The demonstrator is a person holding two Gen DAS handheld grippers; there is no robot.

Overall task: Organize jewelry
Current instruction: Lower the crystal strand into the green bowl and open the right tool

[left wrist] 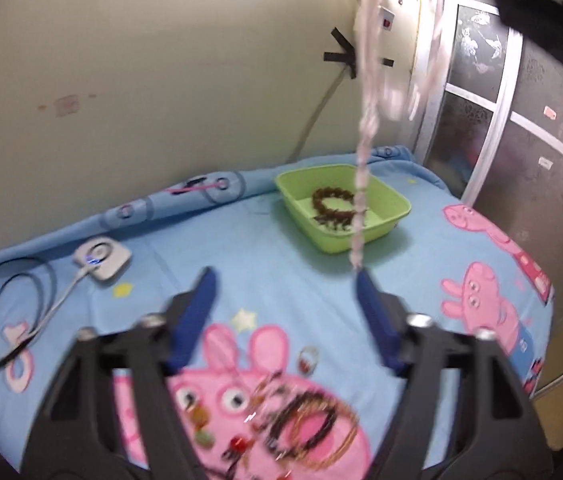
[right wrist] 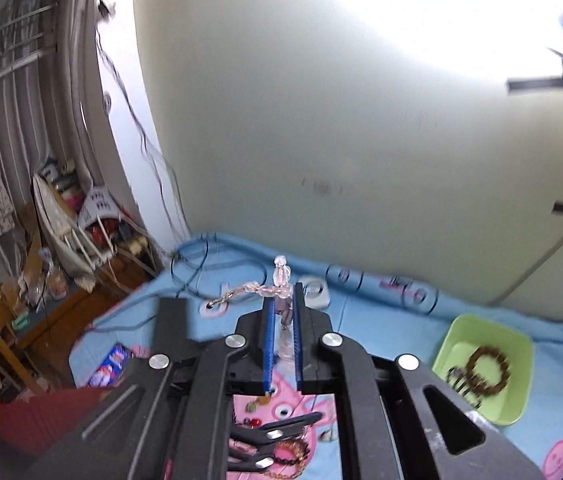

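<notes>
While the right gripper is shut tight on a clear bead necklace, the long string hangs down from up high, right over the green tray on the blue cartoon pig bedsheet. In the right wrist view a few clear beads poke up past the blue pads, and a short chain end sticks out to the side. The left gripper has its jaws partway open with nothing pressed between them; the low tip of the necklace looks like it just touches the right-hand pad, but blur makes that hard to say. A brown bead bracelet already lies in the tray. To do this step well, I think the hand should move slowly so the string does not swing, line the bottom end up over the middle of the tray, go down until the beads pile up inside, and only then let go. The left gripper could help steady the loose end. More jewelry sits in a heap on the sheet near the left gripper, but it is too blurry to name each piece. A small ring-like thing lies beside the heap. The top of the necklace is cut off in the left wrist view, and bright light washes out the wall above.
</notes>
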